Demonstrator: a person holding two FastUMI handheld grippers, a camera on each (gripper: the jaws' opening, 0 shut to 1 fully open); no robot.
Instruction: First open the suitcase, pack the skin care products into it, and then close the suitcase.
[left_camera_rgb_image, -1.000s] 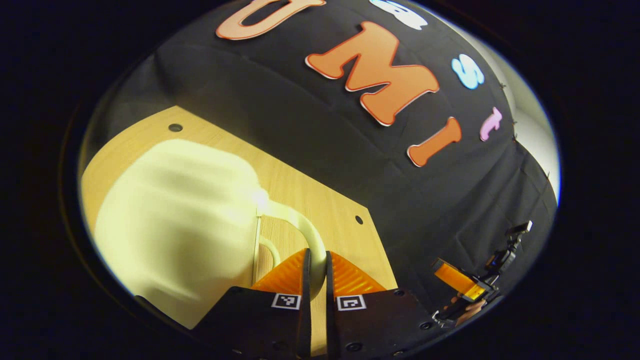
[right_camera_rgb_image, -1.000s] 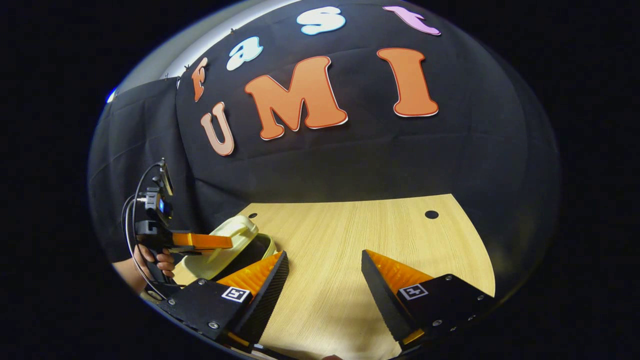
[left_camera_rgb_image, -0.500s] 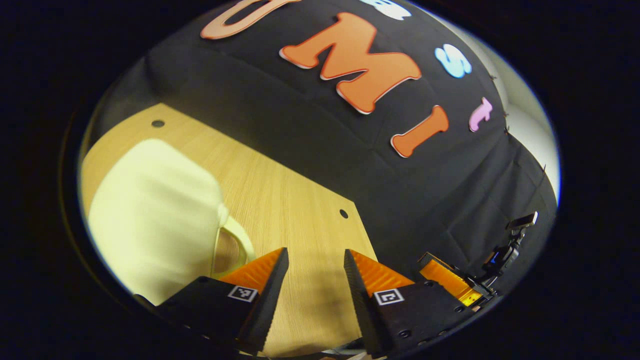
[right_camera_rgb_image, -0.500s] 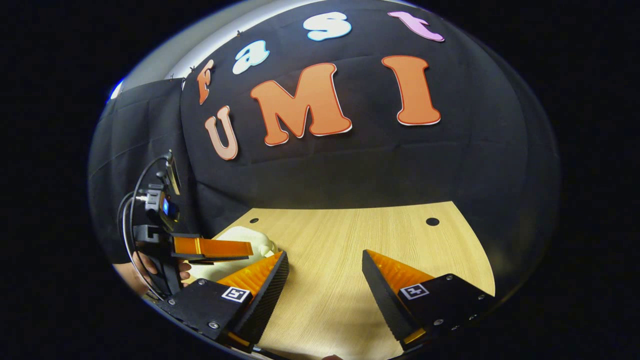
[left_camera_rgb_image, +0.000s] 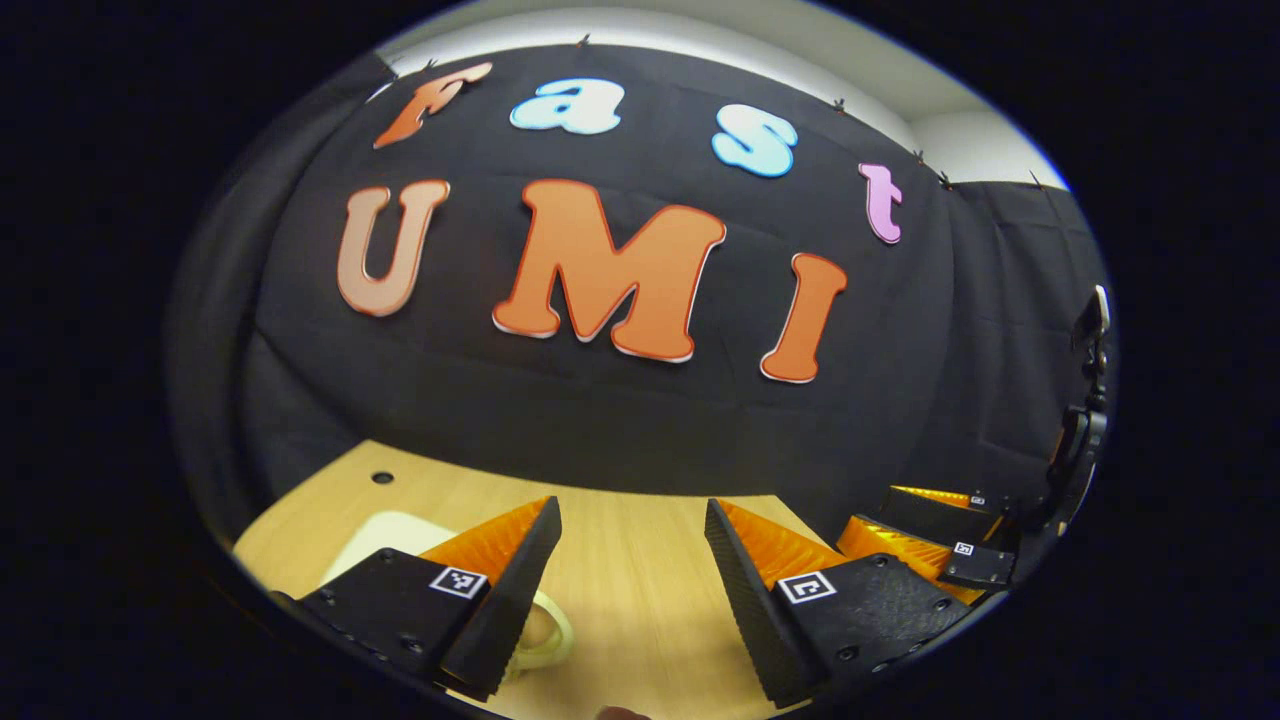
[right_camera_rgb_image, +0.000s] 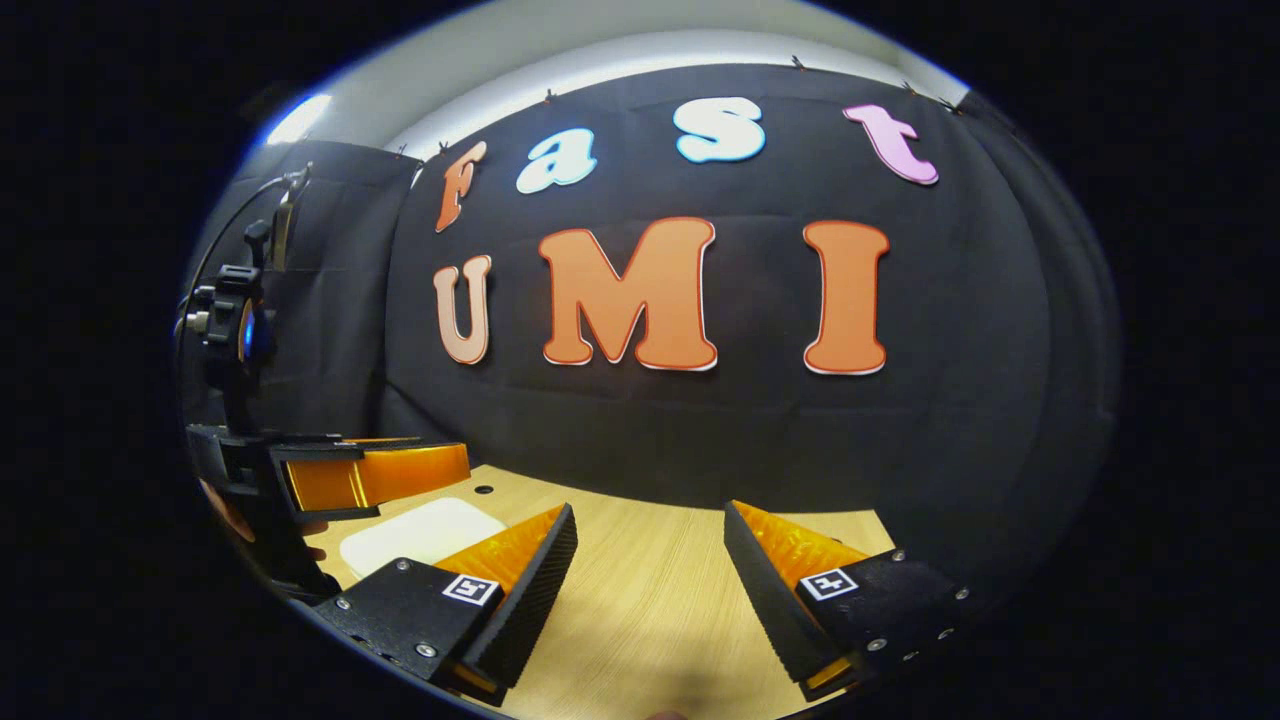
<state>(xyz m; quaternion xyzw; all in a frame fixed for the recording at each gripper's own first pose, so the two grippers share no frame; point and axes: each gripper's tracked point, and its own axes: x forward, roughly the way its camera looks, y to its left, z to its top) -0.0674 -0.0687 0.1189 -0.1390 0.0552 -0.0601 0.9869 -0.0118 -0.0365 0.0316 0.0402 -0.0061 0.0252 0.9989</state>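
The pale yellow suitcase (left_camera_rgb_image: 385, 532) lies flat on the wooden table (left_camera_rgb_image: 630, 600) with its lid down. Its looped handle (left_camera_rgb_image: 548, 637) peeks out beside my left gripper's finger. My left gripper (left_camera_rgb_image: 632, 530) hangs open above the table, just right of the suitcase, with nothing between its fingers. In the right gripper view the suitcase (right_camera_rgb_image: 420, 530) lies at the lower left, below the left gripper (right_camera_rgb_image: 440, 470). My right gripper (right_camera_rgb_image: 650, 530) is open and holds nothing over bare table (right_camera_rgb_image: 640, 600). It also appears at the lower right of the left gripper view as the right gripper (left_camera_rgb_image: 890, 515).
The black cloth wall rises right behind the table's far edge. Small round holes (left_camera_rgb_image: 382, 478) (right_camera_rgb_image: 484, 490) mark the tabletop near its back corners. A hand shows on the left gripper's grip (right_camera_rgb_image: 225, 510).
My left gripper let go of the suitcase handle and opened. The lid dropped from raised to shut. Both grippers then lifted and tilted up toward the wall.
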